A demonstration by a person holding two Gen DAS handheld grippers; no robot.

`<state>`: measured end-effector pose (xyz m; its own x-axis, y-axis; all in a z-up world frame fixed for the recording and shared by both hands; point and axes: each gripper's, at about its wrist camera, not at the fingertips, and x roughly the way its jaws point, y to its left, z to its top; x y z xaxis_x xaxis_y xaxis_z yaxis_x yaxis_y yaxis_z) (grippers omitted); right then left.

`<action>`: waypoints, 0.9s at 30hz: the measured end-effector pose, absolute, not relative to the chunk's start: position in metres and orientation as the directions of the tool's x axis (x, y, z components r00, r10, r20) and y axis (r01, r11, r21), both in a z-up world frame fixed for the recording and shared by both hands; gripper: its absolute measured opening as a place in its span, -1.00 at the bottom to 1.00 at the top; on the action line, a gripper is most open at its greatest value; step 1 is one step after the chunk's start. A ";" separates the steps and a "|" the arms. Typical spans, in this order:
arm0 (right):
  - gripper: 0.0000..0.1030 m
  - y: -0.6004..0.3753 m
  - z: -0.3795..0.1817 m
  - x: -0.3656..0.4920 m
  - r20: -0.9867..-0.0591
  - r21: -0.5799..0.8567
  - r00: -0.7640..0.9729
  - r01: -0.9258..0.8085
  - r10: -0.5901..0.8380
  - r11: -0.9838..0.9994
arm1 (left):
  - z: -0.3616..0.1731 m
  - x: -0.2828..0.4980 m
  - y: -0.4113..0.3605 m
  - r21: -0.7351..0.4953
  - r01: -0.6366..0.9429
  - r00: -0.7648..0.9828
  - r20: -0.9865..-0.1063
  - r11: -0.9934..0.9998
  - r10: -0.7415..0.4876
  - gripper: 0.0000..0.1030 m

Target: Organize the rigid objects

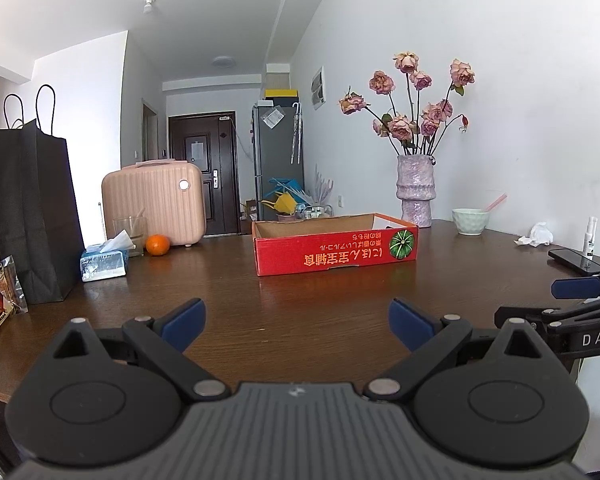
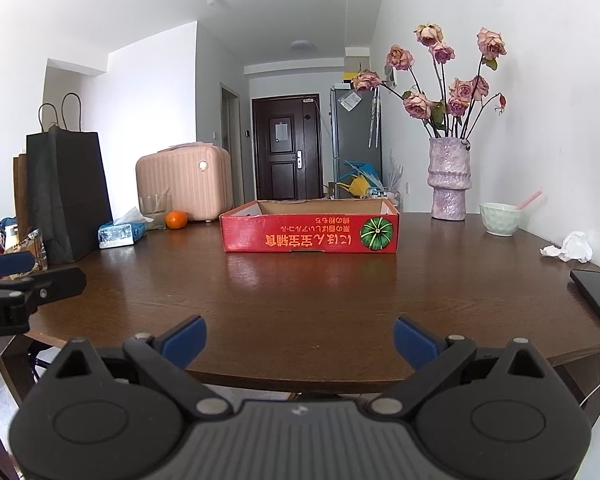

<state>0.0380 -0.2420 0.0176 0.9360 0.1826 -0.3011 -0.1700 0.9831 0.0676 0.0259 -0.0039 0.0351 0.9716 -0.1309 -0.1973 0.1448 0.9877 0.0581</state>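
Both tongs hang over the near edge of the dark wooden tabletop (image 2: 308,300), spread wide with nothing between their blue pads: the left tongs (image 1: 297,322) sit a little further in over the wood, the right tongs (image 2: 300,338) just at the rounded front rim, side by side and apart. A broad bare stretch of wood lies between them and the red cardboard box (image 2: 310,226), which stands open-topped toward the far middle of the tabletop, its printed long side facing the cameras. Along the left edge stand a black paper bag (image 1: 36,216), a tissue pack (image 1: 103,262), a glass (image 1: 130,232) and an orange (image 1: 157,245). Toward the right edge are a purple vase (image 2: 449,178) of roses, a pale bowl (image 2: 499,218), a crumpled tissue (image 2: 572,247) and a black phone (image 2: 598,294) lying near the rim.
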 end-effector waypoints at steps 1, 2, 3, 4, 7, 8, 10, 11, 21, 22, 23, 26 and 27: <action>0.95 -0.242 0.017 0.038 -0.300 0.068 0.936 -0.170 0.182 0.983 | 0.035 0.025 -0.004 0.058 0.145 0.971 -0.197 0.988 -0.131 0.94; 0.95 -0.242 0.017 0.038 -0.298 0.067 0.937 -0.169 0.181 0.983 | 0.035 0.025 -0.004 0.059 0.146 0.972 -0.196 0.988 -0.132 0.94; 0.95 -0.242 0.017 0.038 -0.296 0.064 0.939 -0.166 0.178 0.984 | 0.035 0.025 -0.003 0.059 0.147 0.972 -0.196 0.987 -0.133 0.94; 0.95 -0.242 0.017 0.038 -0.295 0.060 0.939 -0.165 0.175 0.985 | 0.035 0.026 -0.003 0.058 0.147 0.972 -0.196 0.987 -0.133 0.94; 0.95 -0.241 0.016 0.038 -0.296 0.058 0.938 -0.172 0.181 0.983 | 0.034 0.026 -0.003 0.059 0.147 0.971 -0.197 0.987 -0.133 0.94; 0.95 -0.241 0.016 0.038 -0.296 0.058 0.938 -0.173 0.183 0.983 | 0.034 0.026 -0.003 0.060 0.147 0.972 -0.196 0.987 -0.133 0.94; 0.95 -0.241 0.017 0.038 -0.295 0.056 0.938 -0.172 0.181 0.983 | 0.034 0.026 -0.003 0.060 0.148 0.971 -0.197 0.987 -0.133 0.94; 0.95 -0.242 0.017 0.038 -0.295 0.056 0.938 -0.171 0.180 0.984 | 0.034 0.026 -0.003 0.061 0.149 0.971 -0.199 0.987 -0.134 0.94; 0.95 -0.241 0.015 0.039 -0.304 0.055 0.936 -0.171 0.180 0.984 | 0.032 0.025 -0.005 0.064 0.157 0.969 -0.203 0.985 -0.141 0.95; 0.95 -0.242 0.014 0.038 -0.305 0.055 0.935 -0.171 0.180 0.984 | 0.033 0.025 -0.004 0.064 0.157 0.969 -0.203 0.986 -0.141 0.95; 0.95 -0.242 0.014 0.038 -0.305 0.055 0.935 -0.171 0.179 0.984 | 0.033 0.025 -0.004 0.063 0.156 0.969 -0.203 0.986 -0.141 0.95; 0.95 -0.242 0.014 0.038 -0.308 0.059 0.935 -0.167 0.177 0.984 | 0.032 0.026 -0.004 0.064 0.156 0.969 -0.203 0.986 -0.140 0.97; 0.95 -0.243 0.014 0.038 -0.309 0.061 0.934 -0.167 0.177 0.984 | 0.032 0.026 -0.004 0.064 0.156 0.969 -0.204 0.986 -0.140 0.99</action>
<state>0.0384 -0.2427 0.0140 0.9342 0.1774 -0.3094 -0.1668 0.9841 0.0605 0.0259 -0.0040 0.0323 0.9690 -0.1400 -0.2037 0.1558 0.9857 0.0639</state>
